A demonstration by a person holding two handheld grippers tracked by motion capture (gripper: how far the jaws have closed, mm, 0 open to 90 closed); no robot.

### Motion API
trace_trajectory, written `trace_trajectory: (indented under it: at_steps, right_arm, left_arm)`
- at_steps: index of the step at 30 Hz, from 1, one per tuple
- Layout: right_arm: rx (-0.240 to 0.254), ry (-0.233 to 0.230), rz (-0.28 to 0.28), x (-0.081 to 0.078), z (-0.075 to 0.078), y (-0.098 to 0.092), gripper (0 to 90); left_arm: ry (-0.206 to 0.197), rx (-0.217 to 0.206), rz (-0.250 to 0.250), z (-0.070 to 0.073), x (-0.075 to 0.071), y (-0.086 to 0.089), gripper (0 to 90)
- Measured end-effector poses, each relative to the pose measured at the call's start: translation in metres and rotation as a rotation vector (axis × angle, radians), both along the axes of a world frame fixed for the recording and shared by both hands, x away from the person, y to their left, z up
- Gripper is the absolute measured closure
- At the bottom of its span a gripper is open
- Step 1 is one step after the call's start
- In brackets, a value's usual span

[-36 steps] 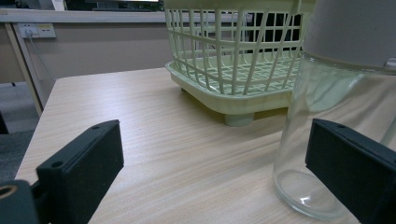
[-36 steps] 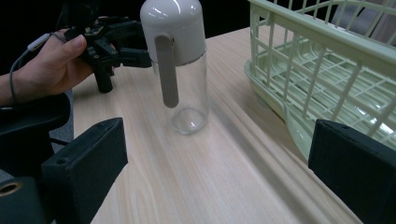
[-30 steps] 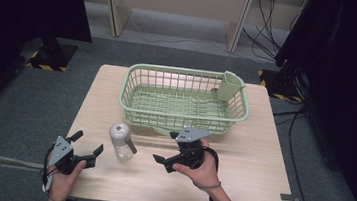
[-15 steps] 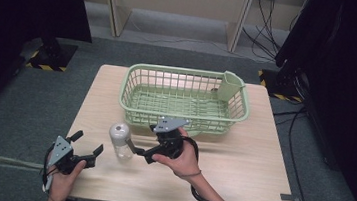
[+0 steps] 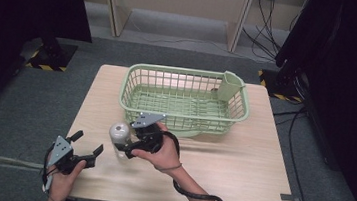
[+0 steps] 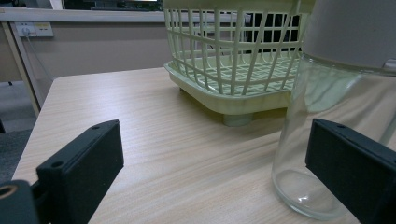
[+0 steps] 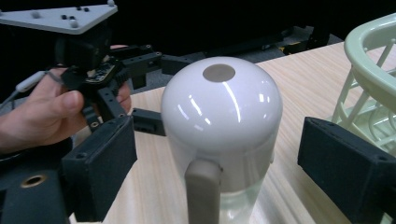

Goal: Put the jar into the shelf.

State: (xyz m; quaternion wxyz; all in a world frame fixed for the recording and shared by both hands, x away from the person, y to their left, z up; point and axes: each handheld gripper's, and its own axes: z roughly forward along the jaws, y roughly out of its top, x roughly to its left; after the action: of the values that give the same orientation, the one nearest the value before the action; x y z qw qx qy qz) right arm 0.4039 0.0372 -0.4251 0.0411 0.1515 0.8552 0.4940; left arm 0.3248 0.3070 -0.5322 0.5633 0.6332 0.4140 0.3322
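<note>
1. We are taking the green basket (image 5: 185,101) as our landmark; it is sitting on the far half of the wooden table (image 5: 253,179), and everything else is lying on the person's side of it.
2. We are seeing a clear glass bottle (image 5: 120,139) with a rounded white cap standing upright on the table, just in front of the basket's near left corner and apart from its rim.
3. We are watching the right gripper (image 5: 123,149) reaching in at that bottle from the basket's near side, its grey three-cornered plate on top. Its jaws have just been closing.
4. In the right gripper view we are finding the bottle (image 7: 223,140) standing between the two black jaws, with a gap on each side of the cap, so the pads are not pressing on it: the tongs are standing partly open around the bottle, gripping nothing.
5. We are seeing the left gripper (image 5: 87,147) resting further from the basket, near the table's front left corner and to the left of the bottle. Its jaws are standing wide apart and holding nothing.
6. In the left gripper view we are looking past those spread jaws at the bottle (image 6: 327,121) close on one side, and at the basket (image 6: 233,51) standing beyond it on its small feet.
</note>
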Motion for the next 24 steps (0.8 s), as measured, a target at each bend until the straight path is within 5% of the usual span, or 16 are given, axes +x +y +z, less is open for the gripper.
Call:
trace_trajectory:
  at_steps: [10, 24]
  right_arm:
    - [-0.009, -0.013, -0.006, 0.005, -0.010, 0.014, 28.2]
    - [0.002, -0.055, -0.049, -0.001, -0.006, 0.014, 31.3]
  left_arm:
    - [0.000, -0.001, -0.001, 0.000, 0.000, 0.000, 3.8]
    - [0.000, -0.002, -0.002, 0.000, 0.000, 0.000, 3.7]
